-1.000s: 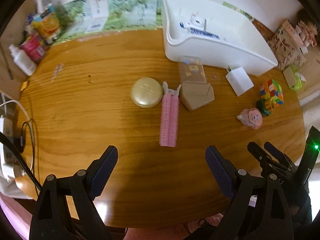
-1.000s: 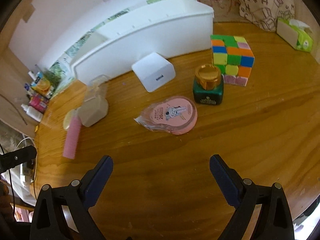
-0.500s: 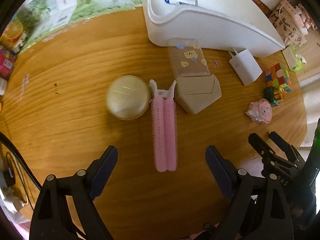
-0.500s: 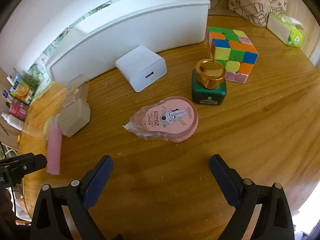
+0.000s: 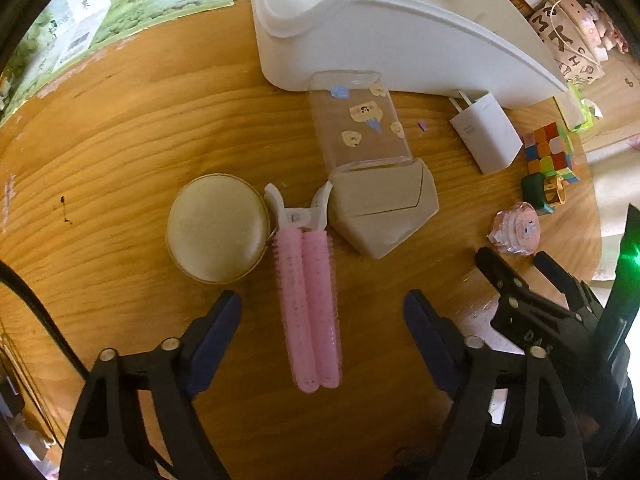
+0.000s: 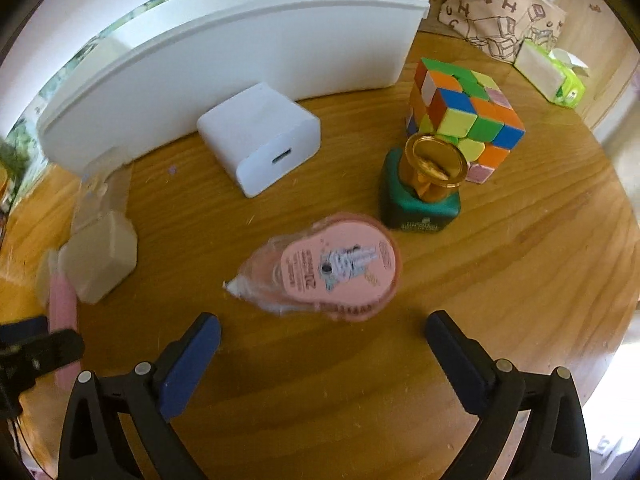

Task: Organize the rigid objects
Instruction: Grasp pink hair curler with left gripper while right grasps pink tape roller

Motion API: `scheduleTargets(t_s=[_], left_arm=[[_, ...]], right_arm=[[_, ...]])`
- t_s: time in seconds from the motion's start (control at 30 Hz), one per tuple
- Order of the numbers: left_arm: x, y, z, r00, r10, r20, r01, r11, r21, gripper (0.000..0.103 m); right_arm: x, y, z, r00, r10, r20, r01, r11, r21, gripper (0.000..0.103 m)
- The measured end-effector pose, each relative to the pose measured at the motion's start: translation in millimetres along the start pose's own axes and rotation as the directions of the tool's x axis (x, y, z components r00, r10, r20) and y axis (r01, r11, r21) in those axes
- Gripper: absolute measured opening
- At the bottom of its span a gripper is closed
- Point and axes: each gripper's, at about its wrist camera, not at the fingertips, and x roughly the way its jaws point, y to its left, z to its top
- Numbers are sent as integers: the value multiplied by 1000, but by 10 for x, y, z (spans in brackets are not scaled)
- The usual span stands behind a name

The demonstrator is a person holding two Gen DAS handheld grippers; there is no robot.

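Left gripper [image 5: 322, 312] jaws apart, have just been closing in, with the pink hair-roller clip [image 5: 307, 304] lying lengthwise between them untouched, white clip end pointing away; round beige case [image 5: 217, 227] just ahead-left of the left finger. Right gripper [image 6: 322, 338] jaws wide apart, have just been opening, nothing between them; pink round correction tape [image 6: 336, 270] in clear wrap lies just ahead of the tips, green gold-capped bottle [image 6: 424, 196] and colour cube [image 6: 468, 116] farther ahead-right.

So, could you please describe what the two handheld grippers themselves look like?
Both are alike: the left gripper and right gripper have matte black plastic frames with triangular cut-outs and silver rivets, and dark blue pads on the jaws. Seen from the left wrist, the right gripper's body carries a glowing green light and embossed letters.
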Motion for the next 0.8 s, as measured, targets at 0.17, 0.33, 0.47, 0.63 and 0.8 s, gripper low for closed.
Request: scheduleTargets(t_s=[0.17, 0.33, 0.47, 0.63, 0.8], left_arm=[[6, -11, 60, 1000, -13, 8, 13, 1000, 9, 75], [-42, 0, 50, 1000, -21, 23, 21, 1000, -1, 55], [-53, 39, 95, 998, -44, 34, 44, 999, -17, 42], [-95, 165, 83, 996, -77, 41, 79, 995, -54, 31], [-143, 251, -26, 993, -114, 40, 117, 990, -81, 30]], right_arm=[[54, 76, 164, 1000, -10, -3, 10, 1000, 25, 103], [77, 123, 212, 1000, -7, -1, 7, 1000, 15, 103], [84, 91, 216, 1000, -5, 5, 5, 1000, 7, 101], [0, 155, 162, 999, 13, 42, -11, 999, -34, 85], [-1, 155, 160, 999, 16, 33, -14, 999, -44, 85]])
